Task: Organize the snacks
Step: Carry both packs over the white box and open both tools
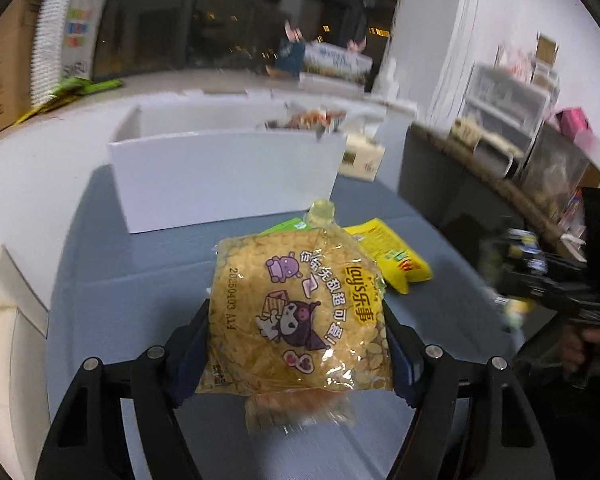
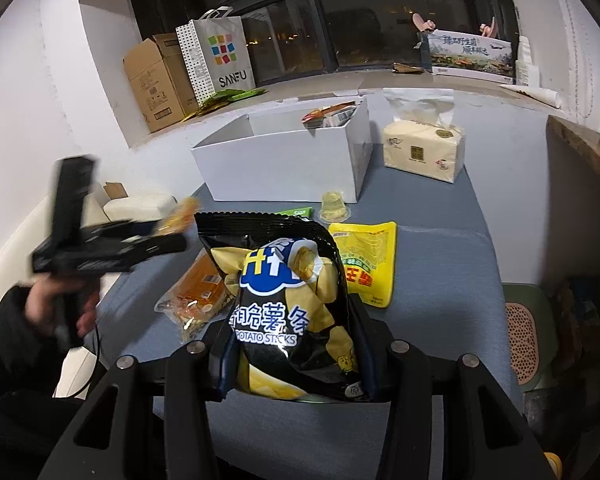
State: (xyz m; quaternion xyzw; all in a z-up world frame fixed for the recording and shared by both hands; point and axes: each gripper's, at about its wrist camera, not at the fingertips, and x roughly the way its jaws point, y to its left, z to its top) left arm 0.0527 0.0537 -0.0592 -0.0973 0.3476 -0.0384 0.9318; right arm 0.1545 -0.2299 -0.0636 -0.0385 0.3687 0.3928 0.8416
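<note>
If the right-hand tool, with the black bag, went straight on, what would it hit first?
Probably the yellow packet lying on the blue surface just beyond the potato sticks bag; depth is hard to judge.

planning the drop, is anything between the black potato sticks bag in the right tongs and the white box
Nothing tall blocks it. Between the potato sticks bag and the white box lie only low items on the blue surface: a jelly cup, a green packet and a yellow pouch. Lifted, the bag should pass over them.
</note>
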